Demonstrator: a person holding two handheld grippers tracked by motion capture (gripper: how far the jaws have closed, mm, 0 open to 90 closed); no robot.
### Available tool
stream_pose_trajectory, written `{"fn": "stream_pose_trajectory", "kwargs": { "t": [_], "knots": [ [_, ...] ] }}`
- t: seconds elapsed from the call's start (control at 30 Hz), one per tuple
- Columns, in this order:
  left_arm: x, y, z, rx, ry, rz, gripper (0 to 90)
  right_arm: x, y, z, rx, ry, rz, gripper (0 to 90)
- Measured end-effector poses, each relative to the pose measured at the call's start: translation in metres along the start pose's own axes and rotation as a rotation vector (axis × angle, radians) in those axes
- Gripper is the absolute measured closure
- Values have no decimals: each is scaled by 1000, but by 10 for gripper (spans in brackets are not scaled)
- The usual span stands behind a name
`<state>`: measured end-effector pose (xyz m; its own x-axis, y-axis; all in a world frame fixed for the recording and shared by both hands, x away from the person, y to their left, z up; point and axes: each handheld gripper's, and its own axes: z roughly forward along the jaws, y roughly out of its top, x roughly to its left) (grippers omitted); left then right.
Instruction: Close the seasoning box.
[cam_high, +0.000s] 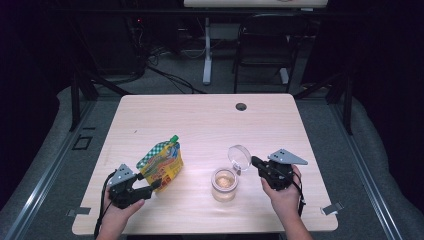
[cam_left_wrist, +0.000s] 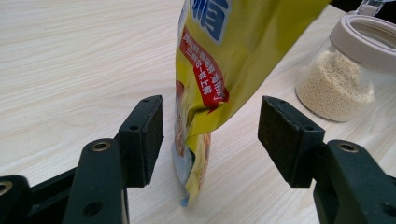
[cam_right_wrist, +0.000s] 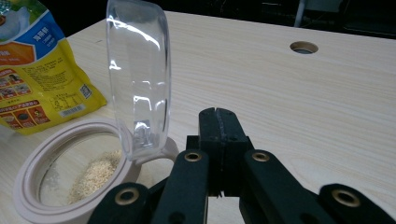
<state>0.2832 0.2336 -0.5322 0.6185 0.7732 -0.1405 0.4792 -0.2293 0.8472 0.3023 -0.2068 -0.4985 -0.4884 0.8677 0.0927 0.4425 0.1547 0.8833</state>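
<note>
Progress: the jar stands open near the front of the desk, its clear hinged lid tipped up and back. A shallow layer of pale granules lies in the bottom, so it looks mostly unfilled. The yellow refill pouch stands upright just left of the jar, and its green cap is on the spout. My reading: the opening of the jar is done; lifting the pouch, uncapping it and pouring are all left.

Left tongs: spread wide, one pad on either side of the pouch's lower corner. The folded bottom seam sits in the gap between the pads, nearer the left-hand pad in the left gripper view; neither pad touches the foil as far as I can tell. From the high view these tongs come in low at the pouch's front left corner. Nothing is held yet.

Right tongs: pressed together, pad against pad, with nothing between them. Their tips sit just beside the base of the raised lid, near the hinge tab at the jar's beige collar; touching or a hair apart, I cannot tell. In the high view they sit to the jar's right, pointing left towards the lid.

Pouch and jar stand near each other, not touching.
</note>
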Motion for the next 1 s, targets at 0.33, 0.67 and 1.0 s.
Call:
{"fn": "stream_pose_trajectory", "kwargs": {
  "t": [0.33, 0.67, 1.0],
  "knots": [
    [-1, 0, 1, -2, 2, -1, 413, 10, 0, -2, -2, 24, -30, 899],
    [0, 0, 2, 7, -5, 4, 413, 17, 0, -3, -4, 48, -47, 894],
    [-4, -1, 6, 15, -11, 18, 412, 35, -3, 4, 24, 90, -102, 889]
  ]
}}
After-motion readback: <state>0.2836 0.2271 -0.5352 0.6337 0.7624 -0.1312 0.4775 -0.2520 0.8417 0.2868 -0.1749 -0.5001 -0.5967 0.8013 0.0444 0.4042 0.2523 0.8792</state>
